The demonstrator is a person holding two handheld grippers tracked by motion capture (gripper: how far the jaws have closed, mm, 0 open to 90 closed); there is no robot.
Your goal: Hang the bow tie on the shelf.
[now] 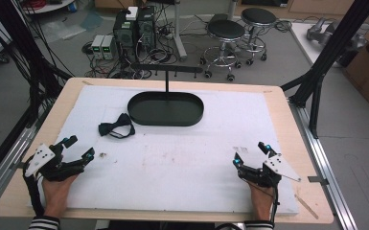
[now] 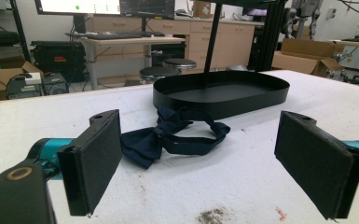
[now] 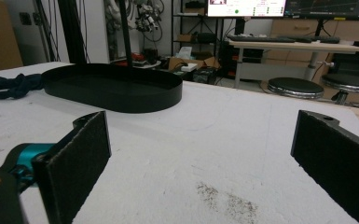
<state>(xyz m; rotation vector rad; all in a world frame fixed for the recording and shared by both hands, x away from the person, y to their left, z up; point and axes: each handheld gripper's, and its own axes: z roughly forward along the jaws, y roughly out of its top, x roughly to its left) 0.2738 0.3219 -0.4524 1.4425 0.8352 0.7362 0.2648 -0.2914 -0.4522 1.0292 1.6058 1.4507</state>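
The bow tie (image 2: 175, 137) lies just ahead of the wide-open left claw (image 2: 214, 163).

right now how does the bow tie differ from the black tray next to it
The bow tie is soft dark blue cloth, crumpled flat on the white pad; the tray is a rigid black oval with a raised rim. The tray is far larger and has an upright post rising from it; the bow tie has none. Both rest on the pad, with neither gripper touching them.

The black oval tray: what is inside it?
Inside the black oval tray only a thin upright post stands at its back edge. The near wall hides some floor. The bow tie lies outside.
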